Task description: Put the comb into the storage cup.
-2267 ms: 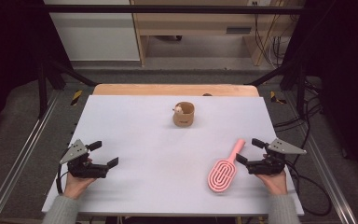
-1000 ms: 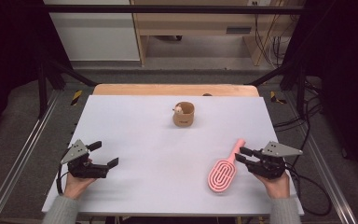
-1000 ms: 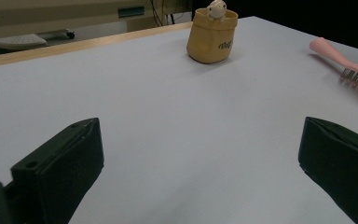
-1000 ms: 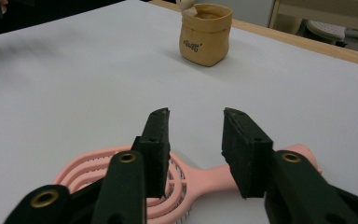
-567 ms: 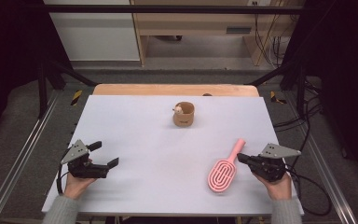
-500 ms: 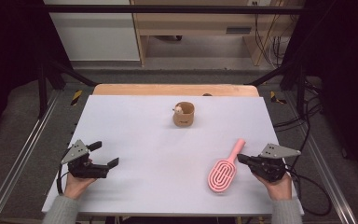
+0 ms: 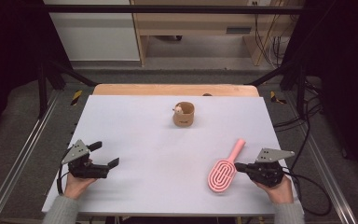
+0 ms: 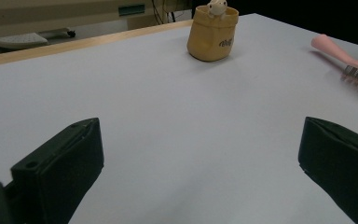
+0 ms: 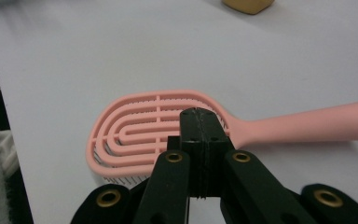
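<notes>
Beside the pink hairbrush (image 7: 224,169) on the bench (image 7: 140,140), right claw (image 7: 240,166) clamped empty, poised to nudge; left claw (image 7: 105,156) gaping, idle.

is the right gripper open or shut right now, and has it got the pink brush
Shut. In the right gripper view the right gripper has its two jaws pressed flat together with no gap, just in front of the pink hairbrush. Nothing sits between them; the brush lies on the table.
</notes>
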Action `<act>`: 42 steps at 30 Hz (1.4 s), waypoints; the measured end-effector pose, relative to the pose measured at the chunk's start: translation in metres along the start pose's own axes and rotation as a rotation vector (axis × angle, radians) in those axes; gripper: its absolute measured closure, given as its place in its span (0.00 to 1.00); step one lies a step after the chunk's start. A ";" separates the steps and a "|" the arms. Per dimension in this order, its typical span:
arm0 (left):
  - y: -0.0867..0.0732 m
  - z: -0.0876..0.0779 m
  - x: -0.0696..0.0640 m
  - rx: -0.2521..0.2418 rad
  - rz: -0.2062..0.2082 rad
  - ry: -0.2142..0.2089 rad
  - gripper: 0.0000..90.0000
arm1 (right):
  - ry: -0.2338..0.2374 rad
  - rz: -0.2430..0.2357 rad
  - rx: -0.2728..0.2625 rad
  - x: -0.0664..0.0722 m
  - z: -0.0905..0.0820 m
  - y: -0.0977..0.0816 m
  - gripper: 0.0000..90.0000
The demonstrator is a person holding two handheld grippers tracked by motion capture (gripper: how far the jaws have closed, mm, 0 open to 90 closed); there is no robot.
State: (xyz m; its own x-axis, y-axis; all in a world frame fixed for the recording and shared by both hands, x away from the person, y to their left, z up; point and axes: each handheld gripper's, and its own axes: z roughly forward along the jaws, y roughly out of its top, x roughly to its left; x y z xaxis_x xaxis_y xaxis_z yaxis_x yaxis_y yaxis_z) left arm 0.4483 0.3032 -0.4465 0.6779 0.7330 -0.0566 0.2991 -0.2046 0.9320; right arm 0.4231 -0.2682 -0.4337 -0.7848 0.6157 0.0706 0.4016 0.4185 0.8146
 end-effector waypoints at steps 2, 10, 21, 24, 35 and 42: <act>0.000 0.000 0.000 0.000 0.000 0.001 0.00 | 0.003 0.000 0.006 0.000 0.000 -0.001 1.00; 0.000 0.000 0.000 0.003 0.001 0.003 0.00 | 0.030 -0.025 0.040 0.003 0.005 -0.006 1.00; 0.000 0.001 -0.001 0.006 0.002 0.002 0.00 | 0.068 -0.054 0.087 0.007 0.012 -0.009 1.00; 0.000 0.001 -0.001 0.009 0.004 0.002 0.00 | 0.080 -0.060 0.088 0.008 0.014 -0.009 1.00; 0.000 0.001 -0.002 0.008 0.006 0.002 0.00 | 0.086 -0.068 0.088 0.009 0.011 -0.010 1.00; 0.000 0.001 -0.002 0.007 0.006 0.001 0.00 | 0.088 -0.076 0.093 0.010 0.009 -0.012 1.00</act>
State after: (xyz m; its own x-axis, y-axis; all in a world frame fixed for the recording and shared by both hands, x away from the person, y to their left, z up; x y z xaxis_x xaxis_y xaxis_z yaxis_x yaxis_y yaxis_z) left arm 0.4479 0.3012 -0.4466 0.6786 0.7327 -0.0509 0.2997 -0.2130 0.9300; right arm 0.4148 -0.2608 -0.4478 -0.8511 0.5211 0.0643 0.3784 0.5238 0.7631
